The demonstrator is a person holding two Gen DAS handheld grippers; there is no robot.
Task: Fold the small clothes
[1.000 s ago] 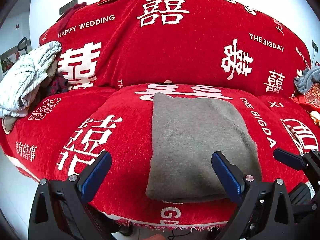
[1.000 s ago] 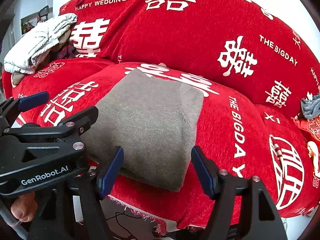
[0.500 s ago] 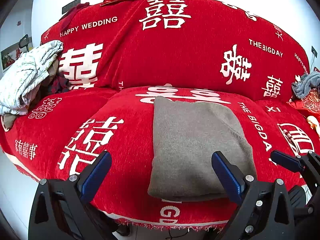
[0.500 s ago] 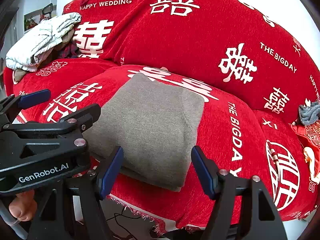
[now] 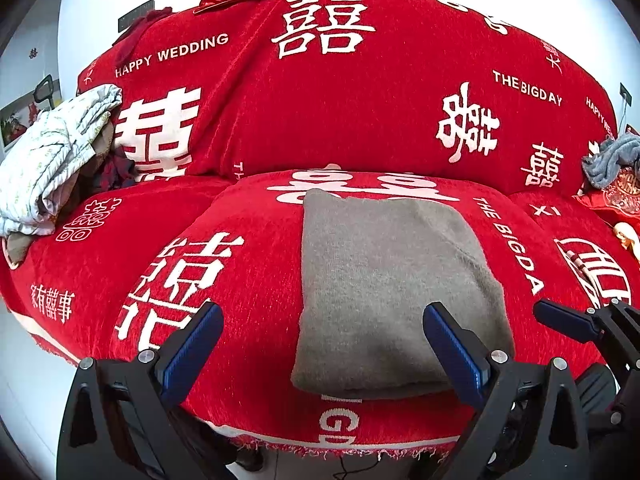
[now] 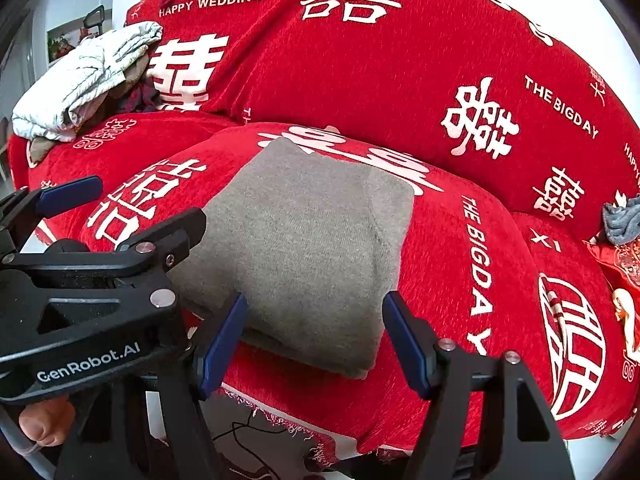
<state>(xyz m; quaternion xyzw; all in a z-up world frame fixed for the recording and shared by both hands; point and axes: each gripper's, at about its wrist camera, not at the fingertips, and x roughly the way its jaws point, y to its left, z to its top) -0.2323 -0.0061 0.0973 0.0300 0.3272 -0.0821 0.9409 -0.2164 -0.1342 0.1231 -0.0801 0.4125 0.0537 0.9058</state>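
Your left claw [image 5: 320, 336] and right claw [image 6: 316, 336] both stand wide open and hold nothing, just in front of the sofa [image 5: 248, 264]. The grey garment [image 5: 384, 280] lies folded flat on the middle seat cushion, its near edge close to the cushion's front. It looks nearly done. If you want one more fold, pinch both near corners together, lift evenly and lay them onto the far edge; knit sags, so keep it taut. Otherwise move it aside from the unfolded pile [image 5: 52, 164].

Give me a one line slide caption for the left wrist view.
Open left gripper poised before a folded gray garment lying on the red wedding-print sofa cover.
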